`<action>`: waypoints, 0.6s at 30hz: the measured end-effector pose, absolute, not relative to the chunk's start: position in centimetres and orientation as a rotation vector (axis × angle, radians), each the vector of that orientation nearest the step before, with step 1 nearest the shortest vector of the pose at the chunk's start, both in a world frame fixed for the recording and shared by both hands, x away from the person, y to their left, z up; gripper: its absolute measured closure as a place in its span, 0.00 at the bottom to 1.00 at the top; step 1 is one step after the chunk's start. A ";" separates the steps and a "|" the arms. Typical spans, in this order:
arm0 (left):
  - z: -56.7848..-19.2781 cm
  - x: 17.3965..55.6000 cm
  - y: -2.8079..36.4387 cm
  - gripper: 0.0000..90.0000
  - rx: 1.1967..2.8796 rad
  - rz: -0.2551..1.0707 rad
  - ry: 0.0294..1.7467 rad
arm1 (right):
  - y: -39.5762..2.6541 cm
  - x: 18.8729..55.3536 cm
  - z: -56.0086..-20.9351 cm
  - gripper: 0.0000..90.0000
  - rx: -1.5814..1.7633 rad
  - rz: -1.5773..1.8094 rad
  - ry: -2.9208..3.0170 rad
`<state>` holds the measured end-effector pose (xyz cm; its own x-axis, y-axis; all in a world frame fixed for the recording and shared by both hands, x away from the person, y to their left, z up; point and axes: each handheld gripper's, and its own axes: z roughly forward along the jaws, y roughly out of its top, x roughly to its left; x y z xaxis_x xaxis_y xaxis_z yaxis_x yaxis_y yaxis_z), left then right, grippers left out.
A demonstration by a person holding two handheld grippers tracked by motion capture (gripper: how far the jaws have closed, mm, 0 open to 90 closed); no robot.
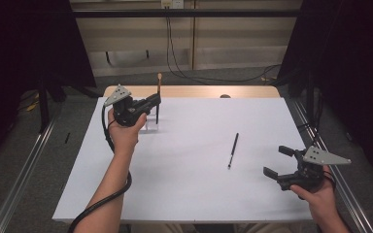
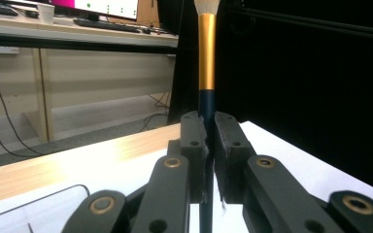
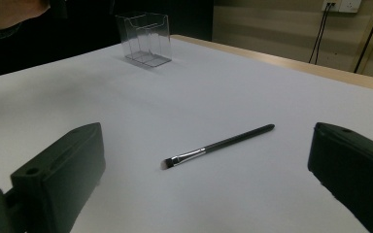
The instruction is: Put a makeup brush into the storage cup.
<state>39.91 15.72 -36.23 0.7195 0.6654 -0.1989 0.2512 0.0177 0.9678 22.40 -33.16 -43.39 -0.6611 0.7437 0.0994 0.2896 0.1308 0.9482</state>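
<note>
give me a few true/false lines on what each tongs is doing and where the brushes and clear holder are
1. The left tongs are shut on a makeup brush held upright. True.
2. The right tongs grip the thin black brush. False: they are open, and that brush lies flat on the white table sheet ahead of them.
3. The clear holder already holds a brush. False: in the right gripper view its compartments look empty.
4. The held brush has a gold ferrule and a dark handle. True.
5. The thin black brush lies on the person's right half of the table. True.
</note>
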 end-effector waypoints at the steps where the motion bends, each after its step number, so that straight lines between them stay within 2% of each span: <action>1: -36.2 40.0 15.7 0.93 1.557 0.381 0.774 | -33.2 22.4 -43.4 0.00 0.996 1.547 2.015; 18: -36.3 41.2 16.4 0.93 1.506 0.419 0.818 | -33.2 22.5 -43.5 0.00 0.994 1.546 2.017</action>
<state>41.23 16.38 -36.34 0.6766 0.7047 -0.2137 0.2390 0.0643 0.9689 22.46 -33.19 -43.47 -0.6619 0.7430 0.0992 0.2888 0.1306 0.9484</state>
